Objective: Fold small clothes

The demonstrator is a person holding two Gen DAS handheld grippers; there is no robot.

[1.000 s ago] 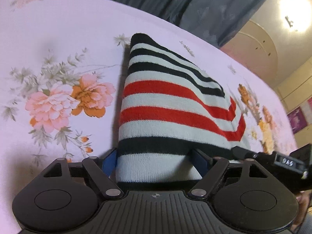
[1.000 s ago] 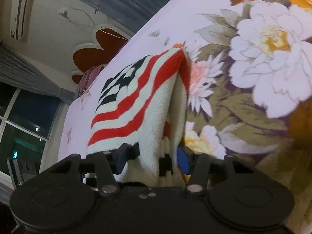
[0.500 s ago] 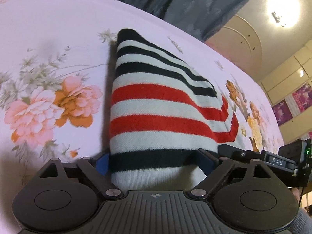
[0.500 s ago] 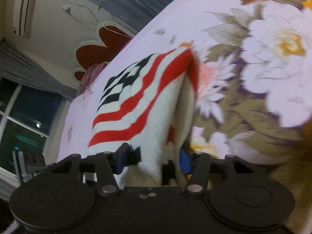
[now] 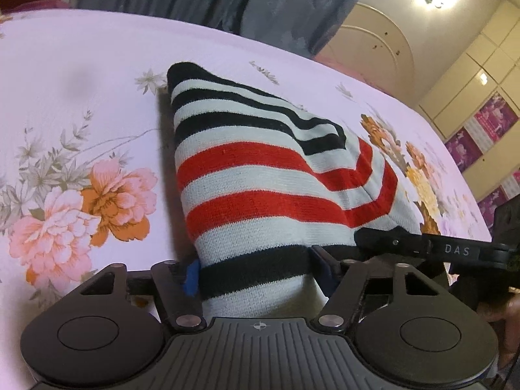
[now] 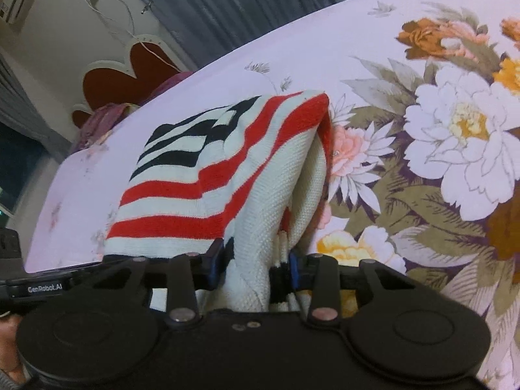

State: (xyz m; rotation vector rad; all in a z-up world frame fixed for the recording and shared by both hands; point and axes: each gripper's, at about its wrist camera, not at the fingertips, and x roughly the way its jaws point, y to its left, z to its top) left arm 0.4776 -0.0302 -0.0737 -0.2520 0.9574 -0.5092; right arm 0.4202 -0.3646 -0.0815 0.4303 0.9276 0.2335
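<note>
A knitted garment [image 5: 260, 178] with white, red and black stripes lies folded on the floral bedsheet [image 5: 81, 81], its near end raised toward both cameras. My left gripper [image 5: 258, 274] is closing, and its blue pads press the black-striped end from both sides. From the right wrist view the same garment [image 6: 201, 201] shows its open folded edge. There my right gripper [image 6: 253, 265] is closing too, pinching a bunch of white knit. The right gripper's black finger [image 5: 422, 247] lies close beside the left one.
The pink sheet [image 6: 422, 32] with large flowers spreads all round the garment. Grey curtains [image 5: 227, 0] hang behind the bed and cupboards [image 5: 471, 81] stand at the right. A red heart-shaped headboard [image 6: 123, 78] and a purple cloth pile [image 6: 104, 117] are at the far end.
Both pairs of jaws have narrowed onto the garment's near end. The right gripper has shifted and rolled, so the bed looks more level and the garment's folded corner sits lower.
</note>
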